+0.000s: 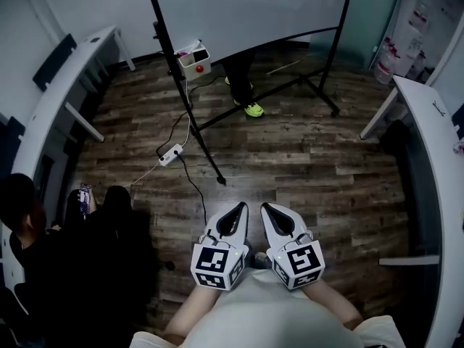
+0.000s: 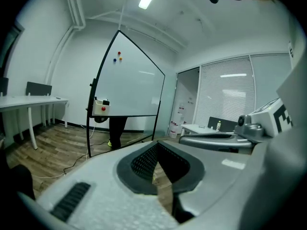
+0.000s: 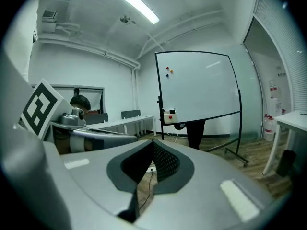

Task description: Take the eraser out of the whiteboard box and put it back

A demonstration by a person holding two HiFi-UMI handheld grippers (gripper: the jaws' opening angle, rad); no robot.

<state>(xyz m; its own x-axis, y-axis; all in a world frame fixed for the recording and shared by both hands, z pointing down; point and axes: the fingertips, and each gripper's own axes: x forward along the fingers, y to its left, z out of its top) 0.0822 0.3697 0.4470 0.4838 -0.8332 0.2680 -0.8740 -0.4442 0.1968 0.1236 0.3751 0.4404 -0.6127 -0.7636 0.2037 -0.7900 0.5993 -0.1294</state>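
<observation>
Eraser is probably lying in the whiteboard box (image 1: 194, 61) at 11 o'clock, well apart from both grippers and too small to make out. Left gripper (image 1: 238, 207) and right gripper (image 1: 268, 209) are keeping their fingers pressed together, holding nothing. Walking over is risking a trip on the power strip (image 1: 171, 154) and its cable, and fingers arriving unopened are likely bumping the box.

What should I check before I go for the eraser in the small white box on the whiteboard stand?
1. Left gripper empty: ok, jaws together, nothing between.
2. Right gripper empty: ok, likewise.
3. Small white box with red dot in sight: ok, on the black stand post.
4. Eraser inside: cannot tell; a dark thing pokes from the top.
5. Box within reach: not ok, far off.
6. Path: not ok, white power strip lies between.
</observation>
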